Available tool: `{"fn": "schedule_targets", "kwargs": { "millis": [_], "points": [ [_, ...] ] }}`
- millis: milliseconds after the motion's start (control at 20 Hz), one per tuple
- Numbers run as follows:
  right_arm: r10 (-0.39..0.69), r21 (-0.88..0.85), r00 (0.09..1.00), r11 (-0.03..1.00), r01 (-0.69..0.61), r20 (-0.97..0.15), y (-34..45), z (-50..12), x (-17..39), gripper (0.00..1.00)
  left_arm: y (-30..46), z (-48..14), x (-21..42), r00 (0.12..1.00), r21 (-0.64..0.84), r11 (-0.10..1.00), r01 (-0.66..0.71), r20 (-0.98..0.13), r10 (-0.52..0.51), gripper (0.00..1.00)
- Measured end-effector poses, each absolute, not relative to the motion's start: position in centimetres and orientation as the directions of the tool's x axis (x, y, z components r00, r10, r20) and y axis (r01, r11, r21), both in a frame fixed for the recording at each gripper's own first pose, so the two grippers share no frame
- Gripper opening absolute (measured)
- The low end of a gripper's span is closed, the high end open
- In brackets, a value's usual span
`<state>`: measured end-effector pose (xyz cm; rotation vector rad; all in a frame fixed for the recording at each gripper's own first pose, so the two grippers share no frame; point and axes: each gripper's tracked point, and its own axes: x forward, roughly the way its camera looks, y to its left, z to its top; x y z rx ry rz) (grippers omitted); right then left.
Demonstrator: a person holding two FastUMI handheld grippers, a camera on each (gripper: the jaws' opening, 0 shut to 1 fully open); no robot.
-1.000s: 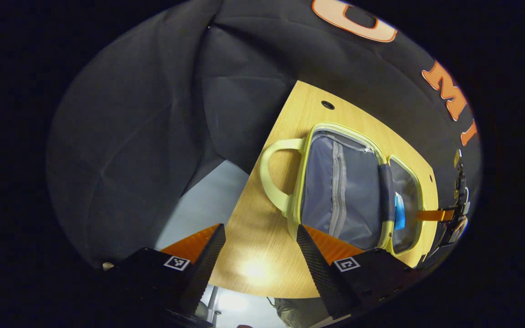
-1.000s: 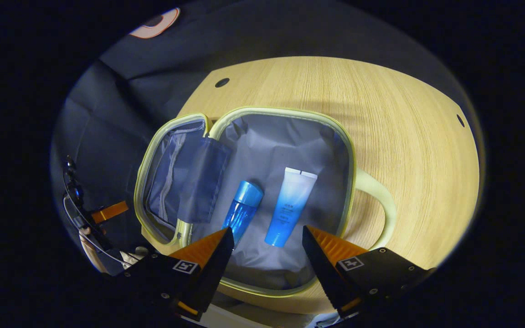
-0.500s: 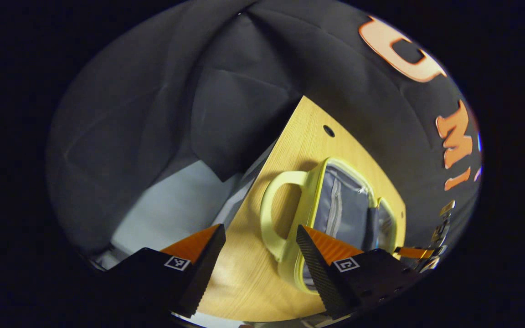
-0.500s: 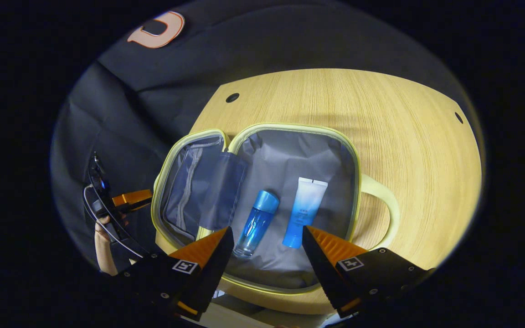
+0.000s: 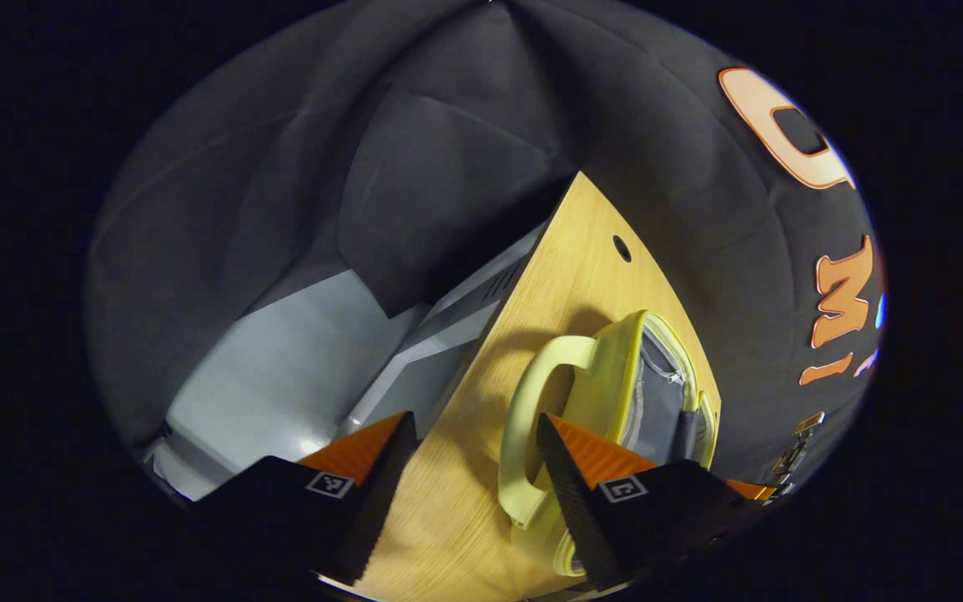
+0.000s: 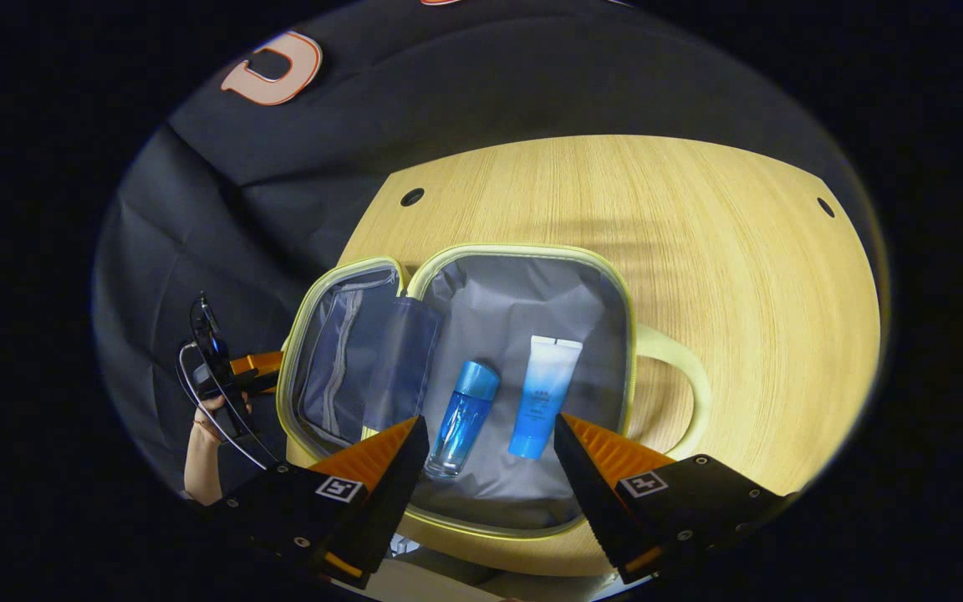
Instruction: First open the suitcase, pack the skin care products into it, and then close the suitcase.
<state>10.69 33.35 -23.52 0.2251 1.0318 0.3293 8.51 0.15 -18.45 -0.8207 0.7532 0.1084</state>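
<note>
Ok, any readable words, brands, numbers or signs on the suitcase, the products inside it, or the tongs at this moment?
Nothing can be quoted.
Tube: small print on its side, too small to read.
Bottle: no text that can be made out.
Suitcase: no words or logo visible.
Square markers on the right tongs and the left tongs: black-and-white patterns, not words.

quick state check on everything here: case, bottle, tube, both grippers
suitcase: open, lying flat on the table
inner zip pocket: zipped shut
blue bottle: capped, lying in the suitcase
tube: capped, lying beside the bottle, apart from it
left gripper: open, empty
right gripper: open, empty
</note>
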Motion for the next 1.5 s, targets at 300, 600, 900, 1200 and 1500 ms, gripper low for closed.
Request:
{"fn": "schedule_targets", "kwargs": {
  "millis": [300,600,900,1200,1500],
  "points": [
    [0.374,0.364,0.474,0.924,-0.117,-0.797,32.3,-24.0,10.2,0.96,0.0,-17.3,8.0,0.73,-0.608,0.704,-0.368,-0.658,-0.186,0.76],
    [0.372,0.374,0.483,0.922,-0.096,-0.793,31.4,-23.8,10.3,0.96,-1.6,-17.6,10.0,0.725,-0.625,0.689,-0.367,-0.656,-0.209,0.32],
    [0.37,0.372,0.521,0.922,-0.106,-0.769,30.7,-22.8,10.6,0.96,-2.5,-14.5,8.4,0.769,-0.678,0.645,-0.352,-0.602,-0.213,0.05],
    [0.325,0.333,0.614,0.937,-0.107,-0.719,27.9,-20.5,11.6,0.96,-3.8,-7.1,7.5,0.801,-0.603,0.742,-0.294,-0.579,-0.154,0.05],
    [0.27,0.244,0.731,0.959,-0.145,-0.627,21.9,-15.7,11.9,0.96,-9.2,3.2,5.8,0.857,-0.543,0.807,-0.233,-0.506,-0.093,0.04]
  ]
}}
